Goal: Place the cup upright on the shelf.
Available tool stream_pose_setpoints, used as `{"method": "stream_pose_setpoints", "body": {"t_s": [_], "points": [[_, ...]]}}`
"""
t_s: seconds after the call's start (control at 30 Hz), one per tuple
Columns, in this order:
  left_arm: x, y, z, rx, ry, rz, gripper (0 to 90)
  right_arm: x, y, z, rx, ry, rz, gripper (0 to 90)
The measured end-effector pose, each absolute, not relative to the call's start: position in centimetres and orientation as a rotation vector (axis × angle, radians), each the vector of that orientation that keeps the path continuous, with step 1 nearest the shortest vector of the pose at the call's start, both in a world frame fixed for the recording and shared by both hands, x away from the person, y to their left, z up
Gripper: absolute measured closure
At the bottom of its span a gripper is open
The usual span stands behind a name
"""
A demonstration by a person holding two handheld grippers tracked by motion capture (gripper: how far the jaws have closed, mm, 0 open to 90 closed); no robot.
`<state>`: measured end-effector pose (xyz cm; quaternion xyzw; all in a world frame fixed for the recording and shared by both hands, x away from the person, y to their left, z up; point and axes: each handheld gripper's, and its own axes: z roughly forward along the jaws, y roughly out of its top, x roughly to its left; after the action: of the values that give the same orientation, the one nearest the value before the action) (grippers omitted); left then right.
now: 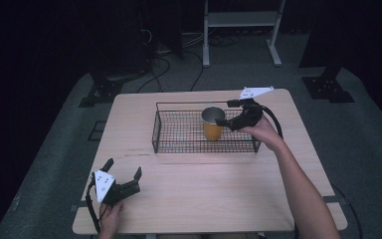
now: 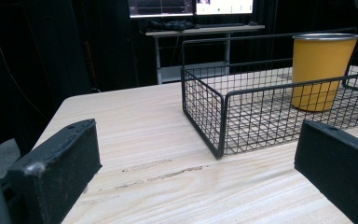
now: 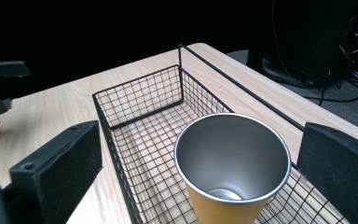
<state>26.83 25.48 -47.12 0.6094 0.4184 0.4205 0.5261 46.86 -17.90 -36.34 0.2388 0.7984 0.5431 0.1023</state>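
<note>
One yellow cup [image 1: 212,124] stands inside one black wire basket [image 1: 179,146]. Two grippers are at that basket: the right gripper [image 1: 224,113] over it, the left gripper [image 1: 123,172] well apart from it.

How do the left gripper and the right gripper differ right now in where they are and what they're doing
The left gripper sits low at the table's near left corner, far from the wire basket; the right gripper is raised over the basket, beside the yellow cup. The left gripper's jaws have only bare table between them; the right gripper's jaws flank the cup's rim without touching it. Both are open and hold nothing.
</note>
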Motion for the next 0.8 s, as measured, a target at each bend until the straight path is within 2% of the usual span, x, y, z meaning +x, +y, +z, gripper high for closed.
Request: {"method": "stream_pose_setpoints", "body": {"t_s": [0.8], "points": [[26.9, 25.5, -47.1, 1.457, 1.007, 1.006, 0.0, 43.9, -21.9, -37.3, 0.743, 2.329, 1.653, 0.0]]}}
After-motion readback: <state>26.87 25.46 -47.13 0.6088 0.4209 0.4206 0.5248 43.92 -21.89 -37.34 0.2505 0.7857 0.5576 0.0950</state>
